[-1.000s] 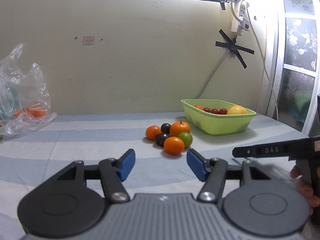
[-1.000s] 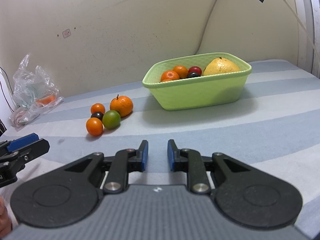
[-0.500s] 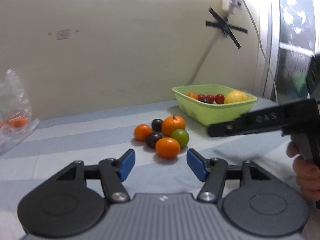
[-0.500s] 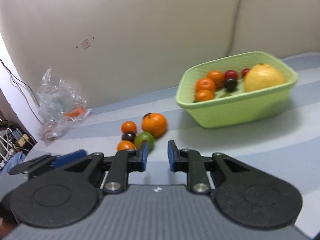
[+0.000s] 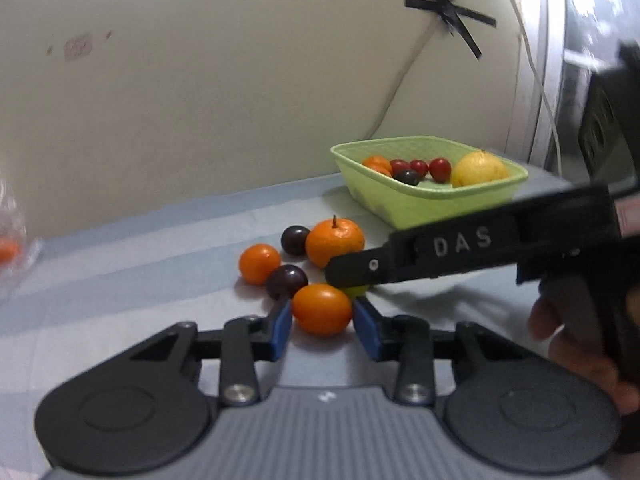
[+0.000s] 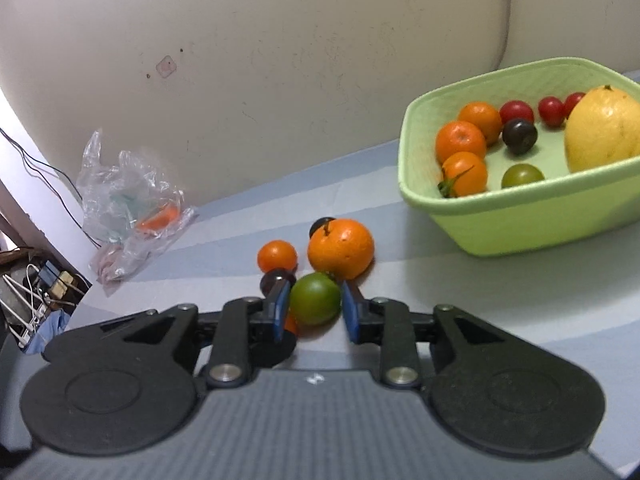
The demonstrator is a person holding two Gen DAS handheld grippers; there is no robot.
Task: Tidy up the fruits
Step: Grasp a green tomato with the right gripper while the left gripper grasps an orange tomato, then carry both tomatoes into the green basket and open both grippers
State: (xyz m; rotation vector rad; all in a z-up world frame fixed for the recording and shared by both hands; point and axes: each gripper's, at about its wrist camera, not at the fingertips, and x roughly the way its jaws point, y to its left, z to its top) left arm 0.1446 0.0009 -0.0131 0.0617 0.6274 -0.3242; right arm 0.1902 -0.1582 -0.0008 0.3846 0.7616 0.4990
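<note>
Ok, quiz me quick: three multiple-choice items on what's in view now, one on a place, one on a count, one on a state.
1. Where is the yellow fruit?
A. on the cloth
B. in the basket
C. in the bag

2. How many red fruits are in the basket?
A. one
B. three
C. five

3. The left gripper is:
A. open on nothing
B. shut on a plum
C. shut on an orange fruit

Answers:
1. B, it lies inside the basket's walls.
2. B, three small red ones show behind the dark one.
3. C, the jaws have just been closing and both blue pads sit against the orange fruit between them.
</note>
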